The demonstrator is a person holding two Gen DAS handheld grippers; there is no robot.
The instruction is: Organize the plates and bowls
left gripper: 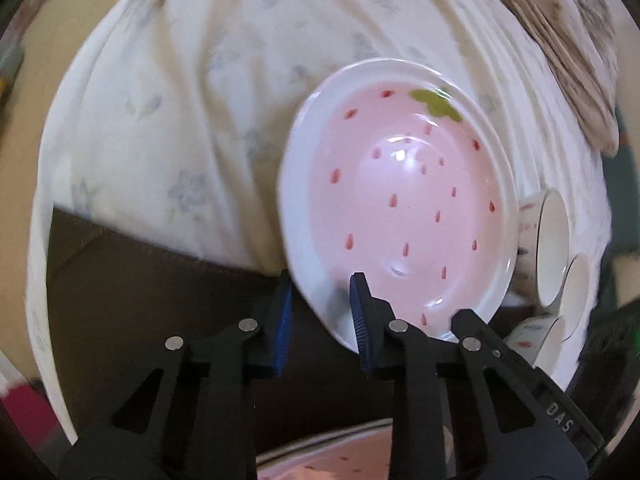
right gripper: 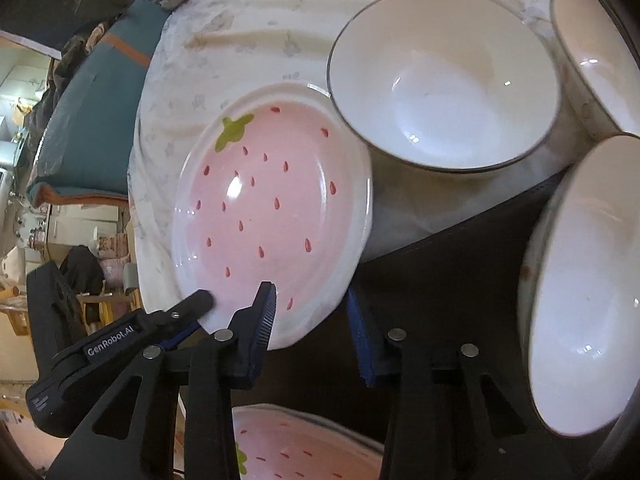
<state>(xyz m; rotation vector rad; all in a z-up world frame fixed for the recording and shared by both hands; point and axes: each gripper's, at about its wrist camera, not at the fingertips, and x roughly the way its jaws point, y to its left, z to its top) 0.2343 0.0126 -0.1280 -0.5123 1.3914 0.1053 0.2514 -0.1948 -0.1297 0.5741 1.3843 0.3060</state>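
Tabletop (left gripper: 132, 288), dark brown, half under flowered white cloth (left gripper: 180, 80). Three white ceramic bowls (right gripper: 444, 84) to right. Pink strawberty-pattern ceramic plate (right gripper: 272, 208) lies tilted over cloth edge. Left claw (left gripper: 320, 312) and right claw (right gripper: 310, 320) each straddle near rim, half-closed; pad contact unclear. Step: two-handed grasp. Next: clamp, lift level, likely onto matching plate (right gripper: 304, 448) below.

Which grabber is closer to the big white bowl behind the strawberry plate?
Right. The right gripper straddles the strawberry plate rim nearer the white bowl; the left gripper straddles that rim farther round, away from it.
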